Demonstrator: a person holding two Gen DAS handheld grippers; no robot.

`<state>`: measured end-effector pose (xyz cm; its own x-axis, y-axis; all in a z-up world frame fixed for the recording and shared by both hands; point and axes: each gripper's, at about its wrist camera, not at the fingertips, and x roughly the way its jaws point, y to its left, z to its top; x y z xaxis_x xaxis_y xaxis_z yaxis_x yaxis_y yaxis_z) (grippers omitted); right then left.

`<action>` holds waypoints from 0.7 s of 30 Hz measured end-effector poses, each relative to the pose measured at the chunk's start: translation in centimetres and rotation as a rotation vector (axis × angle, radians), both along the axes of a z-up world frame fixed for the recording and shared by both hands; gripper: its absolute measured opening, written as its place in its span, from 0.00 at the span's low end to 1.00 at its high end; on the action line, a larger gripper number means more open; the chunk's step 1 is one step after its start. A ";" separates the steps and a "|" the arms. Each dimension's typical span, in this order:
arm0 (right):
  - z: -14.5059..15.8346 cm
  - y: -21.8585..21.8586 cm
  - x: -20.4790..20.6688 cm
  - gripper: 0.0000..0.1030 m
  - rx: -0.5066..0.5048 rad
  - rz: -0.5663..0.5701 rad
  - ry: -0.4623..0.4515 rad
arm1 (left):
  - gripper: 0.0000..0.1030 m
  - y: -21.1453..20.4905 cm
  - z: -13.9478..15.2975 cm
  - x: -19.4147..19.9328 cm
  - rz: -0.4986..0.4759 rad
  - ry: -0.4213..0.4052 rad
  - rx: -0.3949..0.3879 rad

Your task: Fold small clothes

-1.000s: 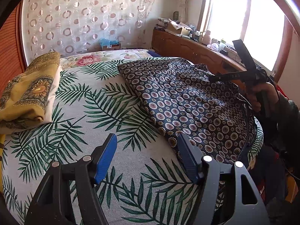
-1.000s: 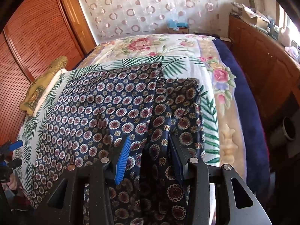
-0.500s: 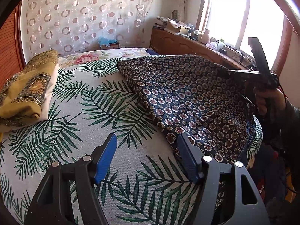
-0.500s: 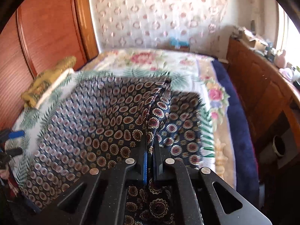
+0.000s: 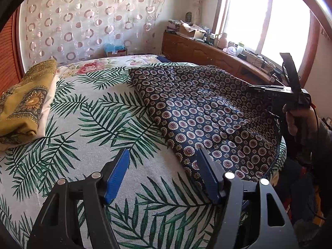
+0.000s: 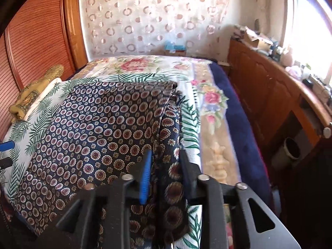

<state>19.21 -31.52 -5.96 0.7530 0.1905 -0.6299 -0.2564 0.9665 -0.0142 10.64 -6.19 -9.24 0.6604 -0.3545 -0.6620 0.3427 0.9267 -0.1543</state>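
Navy patterned garment (image 6: 99, 137) folded edge is seen between opening right gripper (image 6: 166, 161) jaws; release should be clean, flat. Left gripper (image 5: 164, 166) is held open, empty, beside garment corner.

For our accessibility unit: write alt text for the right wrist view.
The right tongs are opening over a fold of a navy patterned garment spread on a palm-leaf bedsheet, the fabric still between the fingers. A folded yellow cloth lies at the far left; a wooden cabinet lines the right.

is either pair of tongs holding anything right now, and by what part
Nothing is held. The right tongs are opening astride the navy patterned garment's folded right edge; the left tongs stand open, empty.
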 end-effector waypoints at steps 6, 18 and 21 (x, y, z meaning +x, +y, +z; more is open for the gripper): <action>0.2 1.0 -3.5 0.34 0.019 -0.008 -0.035 | 0.66 -1.1 -0.4 -0.1 -0.018 0.008 0.008; -0.1 2.1 -9.6 0.34 -0.001 0.009 -0.122 | 0.66 -3.1 -1.2 0.0 -0.052 0.040 0.023; -0.1 2.3 -10.0 0.34 0.022 0.017 -0.128 | 0.66 -3.2 -1.5 0.1 -0.054 0.050 0.020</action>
<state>9.23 -29.26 -6.10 0.8234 0.2161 -0.5247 -0.2698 0.9625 -0.0271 10.73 -9.40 -10.69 0.6069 -0.3749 -0.7008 0.3844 0.9102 -0.1540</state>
